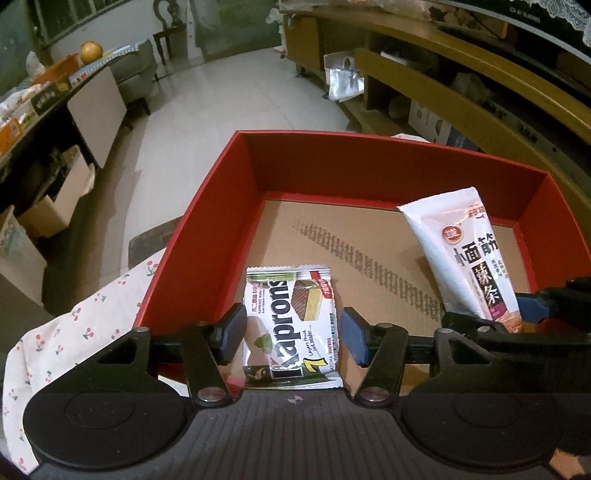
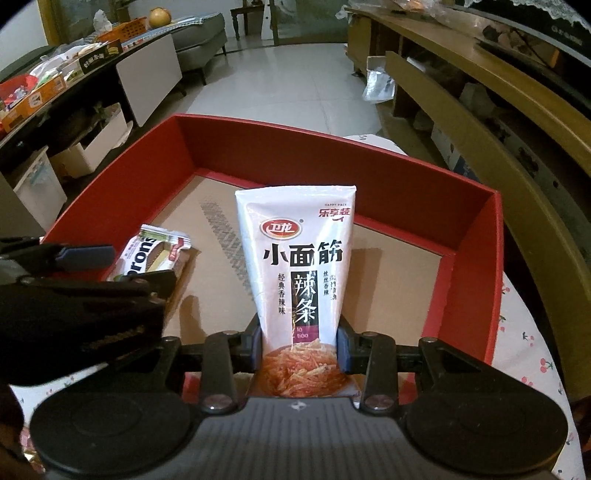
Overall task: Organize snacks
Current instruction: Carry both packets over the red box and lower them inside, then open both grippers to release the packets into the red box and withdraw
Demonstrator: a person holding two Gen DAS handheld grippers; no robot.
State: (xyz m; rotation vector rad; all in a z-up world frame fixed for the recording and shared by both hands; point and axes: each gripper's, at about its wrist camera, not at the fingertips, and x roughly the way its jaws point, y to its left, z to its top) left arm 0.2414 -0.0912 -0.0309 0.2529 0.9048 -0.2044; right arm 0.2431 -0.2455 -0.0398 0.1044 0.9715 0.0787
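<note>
A red box (image 1: 207, 229) with a brown cardboard floor stands on a cherry-print cloth; it also shows in the right wrist view (image 2: 472, 236). A white Kaprons wafer packet (image 1: 291, 325) lies flat on the box floor between the fingers of my left gripper (image 1: 293, 332), which is open, pads apart from the packet's edges. The packet also shows in the right wrist view (image 2: 155, 254). My right gripper (image 2: 301, 345) is shut on the lower end of a tall white latiao snack bag (image 2: 299, 266), held over the box. The bag also shows in the left wrist view (image 1: 465, 258).
The cherry-print cloth (image 1: 74, 332) covers the table under the box. A long wooden TV bench (image 2: 480, 92) runs along the right. A dark low table (image 2: 74, 74) with boxes and snacks stands at the left, a grey sofa (image 2: 199, 33) behind it.
</note>
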